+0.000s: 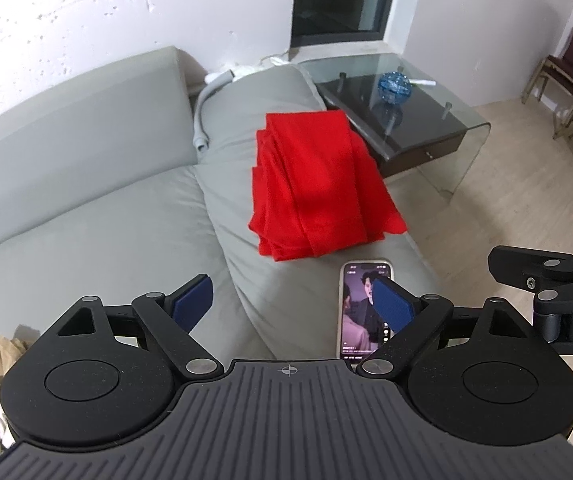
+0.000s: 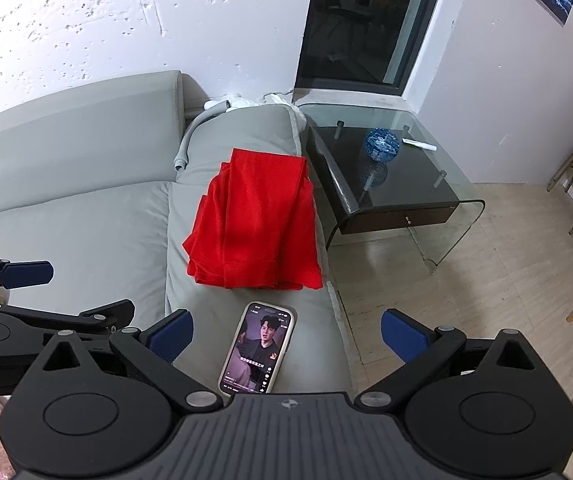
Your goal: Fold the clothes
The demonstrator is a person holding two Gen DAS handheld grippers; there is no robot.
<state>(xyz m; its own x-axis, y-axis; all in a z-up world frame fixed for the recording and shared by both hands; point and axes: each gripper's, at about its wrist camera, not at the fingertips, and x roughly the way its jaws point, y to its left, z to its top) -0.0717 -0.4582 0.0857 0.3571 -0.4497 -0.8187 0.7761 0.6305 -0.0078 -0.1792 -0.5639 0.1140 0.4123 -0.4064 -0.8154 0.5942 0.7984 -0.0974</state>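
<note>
Both our claws, left claw (image 1: 290, 300) and right claw (image 2: 286, 334), gape wide and empty near the folded red garment (image 1: 318, 184); next we should square its near edge, avoiding the phone (image 2: 258, 348).

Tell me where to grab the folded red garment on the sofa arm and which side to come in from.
Grip the red garment at its near hem, where the stacked layers end just beyond the phone. Come in from the near side with the open right gripper, low over the phone. The layered edge faces the grippers, so one pinch probably catches all the folds.
</note>
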